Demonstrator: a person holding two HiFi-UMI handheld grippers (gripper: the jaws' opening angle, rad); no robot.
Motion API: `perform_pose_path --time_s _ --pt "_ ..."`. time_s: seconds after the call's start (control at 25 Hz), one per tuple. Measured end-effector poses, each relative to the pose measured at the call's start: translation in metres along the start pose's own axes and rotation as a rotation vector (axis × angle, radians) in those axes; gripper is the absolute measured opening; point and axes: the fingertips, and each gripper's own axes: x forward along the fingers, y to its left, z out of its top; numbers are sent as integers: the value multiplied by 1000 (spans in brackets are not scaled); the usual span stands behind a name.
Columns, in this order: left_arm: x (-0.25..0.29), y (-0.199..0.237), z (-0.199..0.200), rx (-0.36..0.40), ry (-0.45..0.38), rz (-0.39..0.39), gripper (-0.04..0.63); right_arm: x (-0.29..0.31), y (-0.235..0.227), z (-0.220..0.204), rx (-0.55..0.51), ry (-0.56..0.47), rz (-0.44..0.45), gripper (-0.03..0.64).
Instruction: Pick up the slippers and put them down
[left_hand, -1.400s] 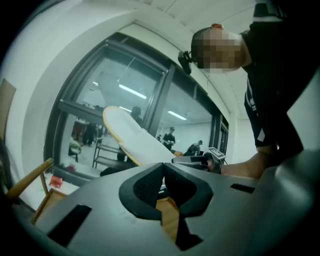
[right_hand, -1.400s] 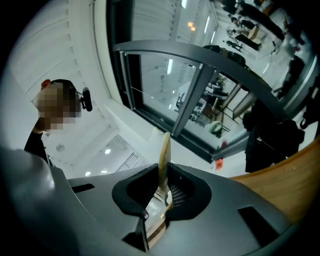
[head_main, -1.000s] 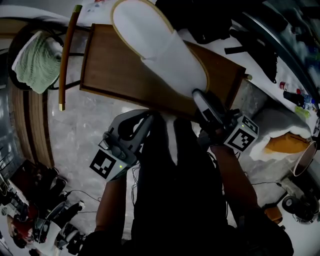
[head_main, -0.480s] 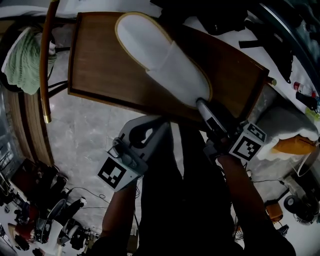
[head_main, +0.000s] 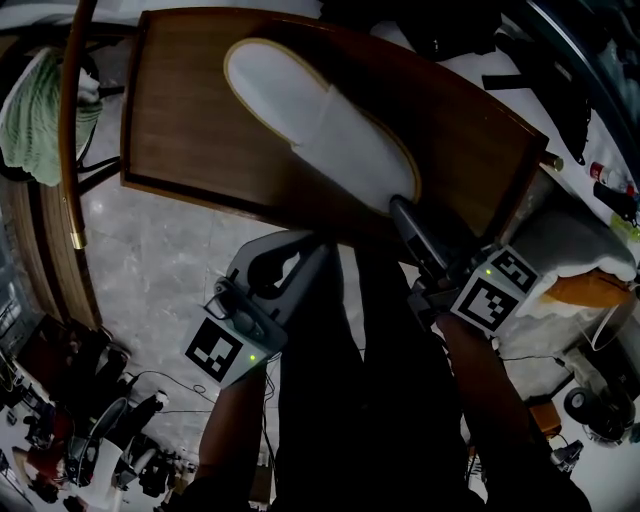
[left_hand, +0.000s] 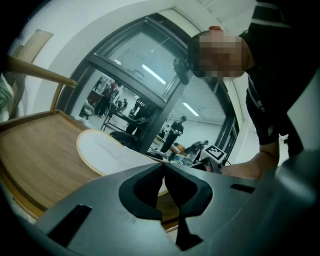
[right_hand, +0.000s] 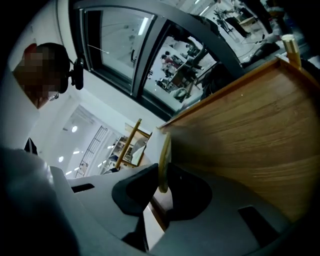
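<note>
A white slipper (head_main: 320, 130) with a yellow rim lies lengthwise on the wooden table (head_main: 180, 120). My right gripper (head_main: 400, 206) is at the slipper's near right end and is shut on its rim. In the right gripper view the yellow edge (right_hand: 164, 160) stands pinched between the dark pads of the right gripper (right_hand: 163, 187). My left gripper (head_main: 322, 246) hangs just off the table's near edge, shut and holding nothing. In the left gripper view the left gripper (left_hand: 164, 170) shows its jaws touching, with the slipper (left_hand: 107, 152) lying beyond on the table (left_hand: 40, 150).
A green towel (head_main: 35, 110) lies on a round seat at the left, beside a curved wooden rail (head_main: 70, 130). Cables and gear (head_main: 70, 440) clutter the floor at the lower left. A white and orange bundle (head_main: 580, 270) sits at the right. Pale marble floor (head_main: 150, 260) lies under the table.
Both grippers have sunk. The slipper, still held by the right gripper, has come down and now lies wholly within the table top instead of overhanging its far edge.
</note>
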Motion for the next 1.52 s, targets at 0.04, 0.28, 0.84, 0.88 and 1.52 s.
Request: perform_pose_path --time_s 0.04,0.28,0.84,0.88,1.52 --pt "0 -1 0 3 2 -2 23 0 -1 0 -10 3 -10 63" --pt "-1 -5 -6 10 12 -9 23 0 -7 -1 -96 17 -86 64" --pt "-6 -10 -14 -3 25 -27 23 -3 -20 8 -470 23 -287 137" --pt "-5 -11 -14 -3 27 -29 23 -3 -20 8 -497 26 -301 143" --pt "-17 -51 37 64 53 -32 23 -54 100 55 -827 -95 -53 47"
